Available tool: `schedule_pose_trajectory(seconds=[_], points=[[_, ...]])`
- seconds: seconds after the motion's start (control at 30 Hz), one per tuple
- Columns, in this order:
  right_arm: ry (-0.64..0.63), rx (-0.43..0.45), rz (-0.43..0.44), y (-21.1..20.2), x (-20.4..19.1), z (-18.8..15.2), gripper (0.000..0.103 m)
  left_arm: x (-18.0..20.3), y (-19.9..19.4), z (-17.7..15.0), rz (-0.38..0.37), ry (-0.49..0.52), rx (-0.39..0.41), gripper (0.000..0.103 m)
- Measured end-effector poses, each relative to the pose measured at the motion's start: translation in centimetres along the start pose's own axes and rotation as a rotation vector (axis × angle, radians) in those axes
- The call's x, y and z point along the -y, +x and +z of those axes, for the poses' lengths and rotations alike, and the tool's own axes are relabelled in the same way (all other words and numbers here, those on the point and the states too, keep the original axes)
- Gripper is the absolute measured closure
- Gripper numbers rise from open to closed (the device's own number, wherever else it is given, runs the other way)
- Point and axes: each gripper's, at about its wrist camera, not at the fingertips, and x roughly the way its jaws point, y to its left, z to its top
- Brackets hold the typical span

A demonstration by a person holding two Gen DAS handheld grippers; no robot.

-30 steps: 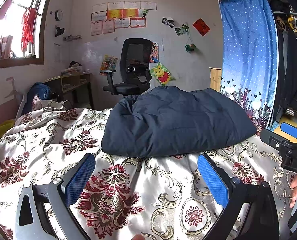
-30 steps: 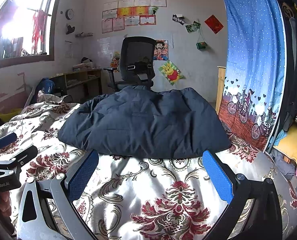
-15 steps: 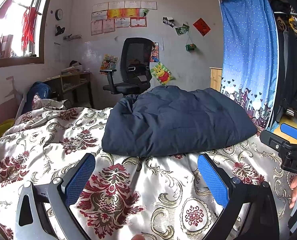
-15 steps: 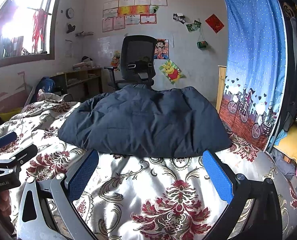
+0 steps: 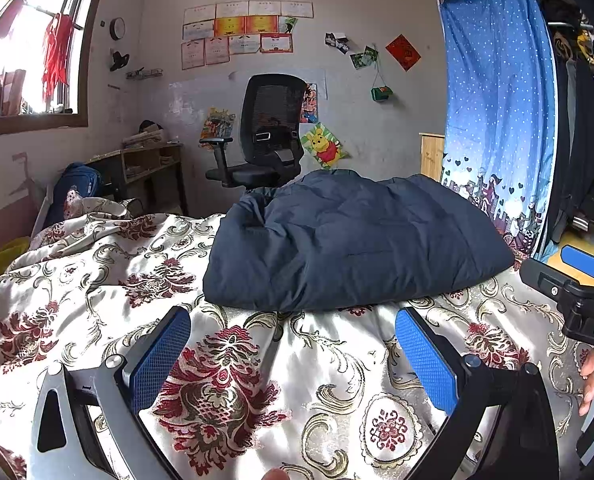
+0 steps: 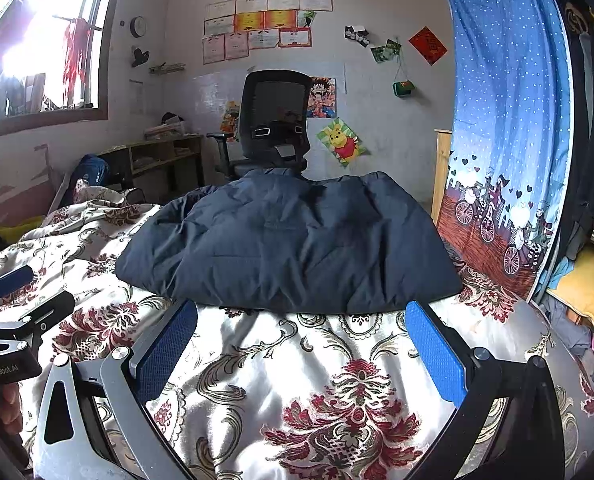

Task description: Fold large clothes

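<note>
Dark navy padded jacket (image 5: 353, 240) lies in a folded, puffy heap on the shiny floral bedcover (image 5: 97, 280), in front of a black mesh office chair (image 5: 269, 132). Left gripper (image 5: 293, 360) and right gripper (image 6: 301, 348) hover just before its near edge, blue pads wide apart, holding nothing.

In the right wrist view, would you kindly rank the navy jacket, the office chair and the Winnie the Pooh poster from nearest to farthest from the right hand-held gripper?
From the right hand-held gripper:
1. Navy jacket, lying on the bedspread just ahead.
2. Office chair, behind the jacket, past the bed.
3. Winnie the Pooh poster, on the back wall, right of the chair.
</note>
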Motion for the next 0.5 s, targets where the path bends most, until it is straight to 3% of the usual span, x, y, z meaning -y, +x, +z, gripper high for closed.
schedule_pose_trajectory(seconds=[0.5], points=[[-0.006, -0.005, 0.002, 0.03, 0.00, 0.07, 0.001, -0.76, 0.20, -0.24, 0.042, -0.035, -0.019, 0.000]])
